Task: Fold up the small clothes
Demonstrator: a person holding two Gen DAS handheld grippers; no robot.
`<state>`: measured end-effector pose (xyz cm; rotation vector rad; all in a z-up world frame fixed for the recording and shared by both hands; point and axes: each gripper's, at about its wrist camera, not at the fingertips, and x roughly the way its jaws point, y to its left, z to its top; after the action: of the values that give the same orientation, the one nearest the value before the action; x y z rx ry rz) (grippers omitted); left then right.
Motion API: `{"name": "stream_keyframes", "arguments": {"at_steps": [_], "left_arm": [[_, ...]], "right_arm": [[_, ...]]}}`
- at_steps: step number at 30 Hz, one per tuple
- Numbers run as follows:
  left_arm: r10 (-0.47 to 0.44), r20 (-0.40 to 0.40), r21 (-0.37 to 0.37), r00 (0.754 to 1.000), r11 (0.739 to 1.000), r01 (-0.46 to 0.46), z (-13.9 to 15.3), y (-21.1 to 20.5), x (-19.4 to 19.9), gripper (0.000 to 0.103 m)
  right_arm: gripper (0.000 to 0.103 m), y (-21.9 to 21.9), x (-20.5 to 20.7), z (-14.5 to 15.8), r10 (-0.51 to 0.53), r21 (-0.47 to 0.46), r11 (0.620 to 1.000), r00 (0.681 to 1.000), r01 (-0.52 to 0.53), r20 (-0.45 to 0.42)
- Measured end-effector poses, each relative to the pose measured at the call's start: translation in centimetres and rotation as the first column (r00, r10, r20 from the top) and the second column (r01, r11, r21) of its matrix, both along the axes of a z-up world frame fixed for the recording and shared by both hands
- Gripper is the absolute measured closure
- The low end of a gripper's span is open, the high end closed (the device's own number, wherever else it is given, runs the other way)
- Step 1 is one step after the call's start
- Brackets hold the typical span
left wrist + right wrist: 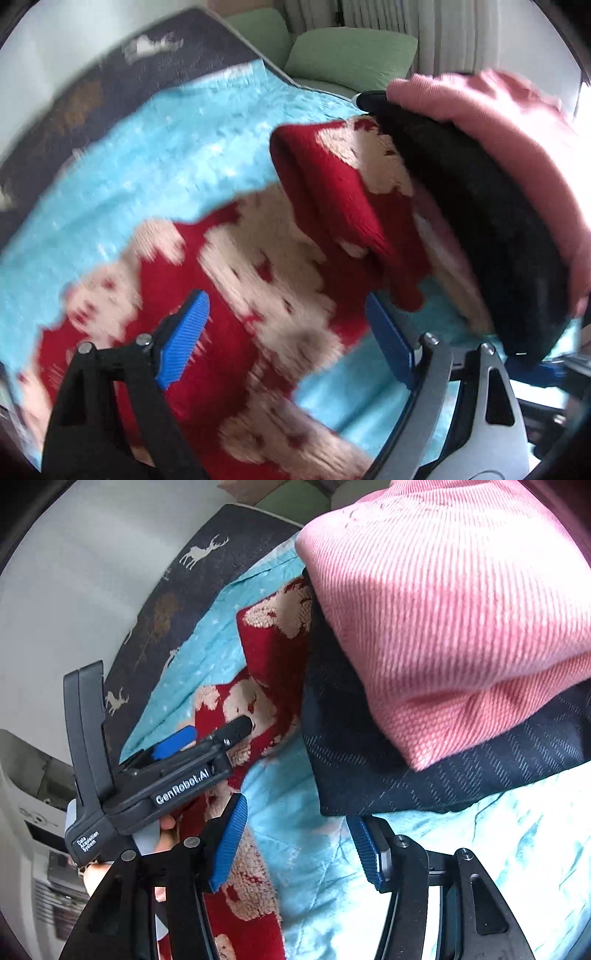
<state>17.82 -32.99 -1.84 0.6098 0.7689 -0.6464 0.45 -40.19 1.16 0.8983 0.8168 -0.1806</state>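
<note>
Red sweater [229, 280] seemingly below spread left gripper [291, 332]

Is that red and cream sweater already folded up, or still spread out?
Mostly spread out. The red and cream sweater lies across the blue quilt, with only one red sleeve turned over it.

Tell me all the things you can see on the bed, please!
Red sweater: one, red with cream patches, spread on the blue quilt, one part flipped up.
Pink garment: one, pink knit, folded, on top of the dark garment.
Dark garment: one, navy-black, folded, under the pink one.
Blue quilt: one, light blue, under the clothes.
Deer blanket: one, dark grey, beyond the quilt.
Green cushions: two, behind the bed.
Left gripper: open, over the sweater.
Right gripper: open, empty.
</note>
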Motion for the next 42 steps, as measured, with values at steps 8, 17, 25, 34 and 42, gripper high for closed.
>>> {"name": "stream_keyframes", "arguments": {"at_steps": [8,17,25,34,42], "left_arm": [[-0.283,0.400,0.249,0.872,0.949,0.193,-0.9,-3.7,-4.6,0.016],[-0.459,0.275,0.468,0.845,0.831,0.300,-4.6,-9.1,-5.8,0.097],[-0.068,0.042,-0.046,0.997,0.997,0.069,7.1,-2.5,3.2,0.101],[0.110,-0.054,-0.159,0.992,0.980,-0.117,8.2,11.4,5.2,0.073],[0.169,-0.193,-0.254,0.967,0.943,-0.215,3.8,18.1,3.4,0.061]], "right_arm": [[0.046,-0.1,-1.9,-1.2,0.009,0.025,1.000,1.000,-0.009,-0.014],[0.046,-1.1,-3.4,-1.3,-0.018,0.059,0.998,1.000,0.019,-0.013],[0.046,-1.4,-5.4,0.1,-0.028,0.034,0.999,0.999,0.027,0.017],[0.028,0.4,1.6,-1.3,-0.154,0.392,0.916,0.977,0.084,0.149],[0.028,1.1,4.8,-2.8,-0.667,0.534,0.611,0.743,0.585,-0.051]]}}
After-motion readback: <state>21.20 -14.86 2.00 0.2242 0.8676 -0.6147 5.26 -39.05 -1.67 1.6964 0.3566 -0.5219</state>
